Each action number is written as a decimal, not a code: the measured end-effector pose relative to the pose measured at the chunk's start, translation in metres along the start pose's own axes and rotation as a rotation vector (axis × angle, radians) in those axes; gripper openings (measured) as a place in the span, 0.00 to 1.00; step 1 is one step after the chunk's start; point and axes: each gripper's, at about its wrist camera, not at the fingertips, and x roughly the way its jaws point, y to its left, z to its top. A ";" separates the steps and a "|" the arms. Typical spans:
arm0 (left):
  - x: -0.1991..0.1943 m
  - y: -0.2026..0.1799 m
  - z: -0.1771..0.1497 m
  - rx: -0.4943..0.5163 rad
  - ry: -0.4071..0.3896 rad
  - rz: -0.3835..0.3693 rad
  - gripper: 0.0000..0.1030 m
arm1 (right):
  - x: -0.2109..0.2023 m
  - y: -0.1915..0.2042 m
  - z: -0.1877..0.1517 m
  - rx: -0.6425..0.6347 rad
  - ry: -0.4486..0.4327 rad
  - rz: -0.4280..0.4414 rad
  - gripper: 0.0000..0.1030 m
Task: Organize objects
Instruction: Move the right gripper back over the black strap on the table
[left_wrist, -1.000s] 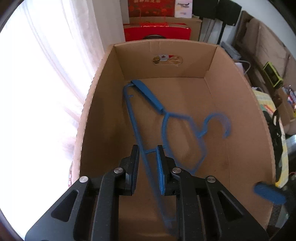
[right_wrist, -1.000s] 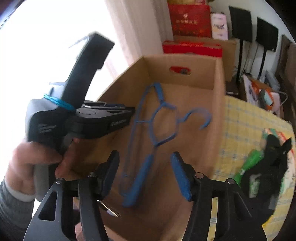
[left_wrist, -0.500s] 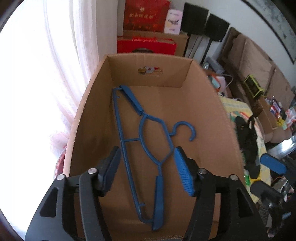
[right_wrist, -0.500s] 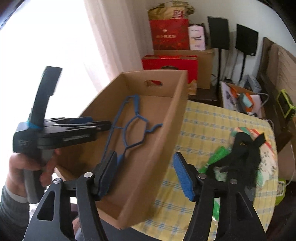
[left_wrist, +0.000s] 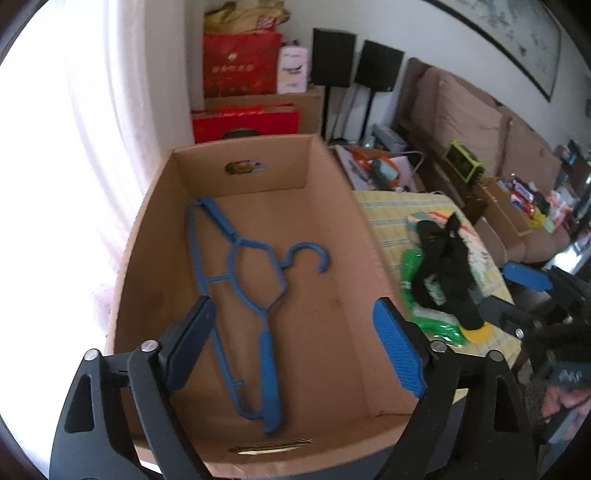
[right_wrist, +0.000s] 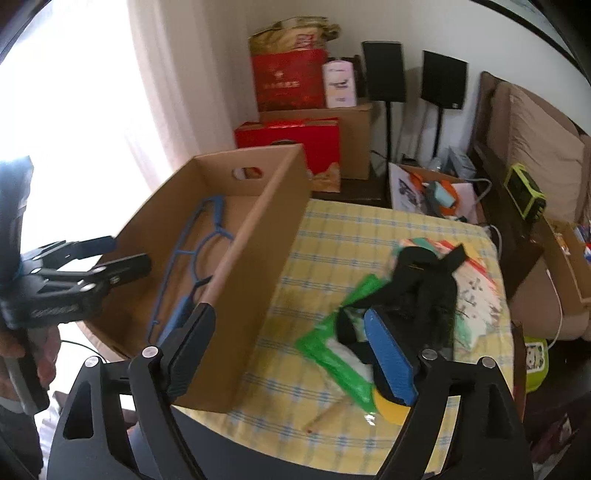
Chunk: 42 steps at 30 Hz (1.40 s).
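Hanger (left_wrist: 240, 295), blue plastic, lies flat on the floor of the cardboard box (left_wrist: 332, 177), left of the middle of the left wrist frame, its hook curling toward the box's right wall. The left gripper (left_wrist: 291, 347) hangs above the box's near end, nothing between its blue pads; its jaws have just been opening and stand wide apart. In the right wrist frame the box fills the left half, set on a yellow checked tablecloth (right_wrist: 332, 251). The right gripper (right_wrist: 288, 350) is over the cloth beside the box's outer wall, its jaws likewise just opening, wide and empty. Right of centre lies a heap of black straps (right_wrist: 424, 288) on green packaging (right_wrist: 332, 343).
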 end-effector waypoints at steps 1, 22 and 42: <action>-0.003 -0.004 0.000 0.002 -0.007 -0.011 0.91 | -0.003 -0.007 -0.001 0.012 -0.003 -0.007 0.85; -0.008 -0.077 -0.013 0.037 -0.021 -0.145 1.00 | -0.043 -0.117 -0.041 0.198 -0.019 -0.150 0.88; 0.054 -0.191 -0.017 0.162 0.048 -0.191 1.00 | -0.021 -0.180 -0.038 0.324 0.005 -0.137 0.84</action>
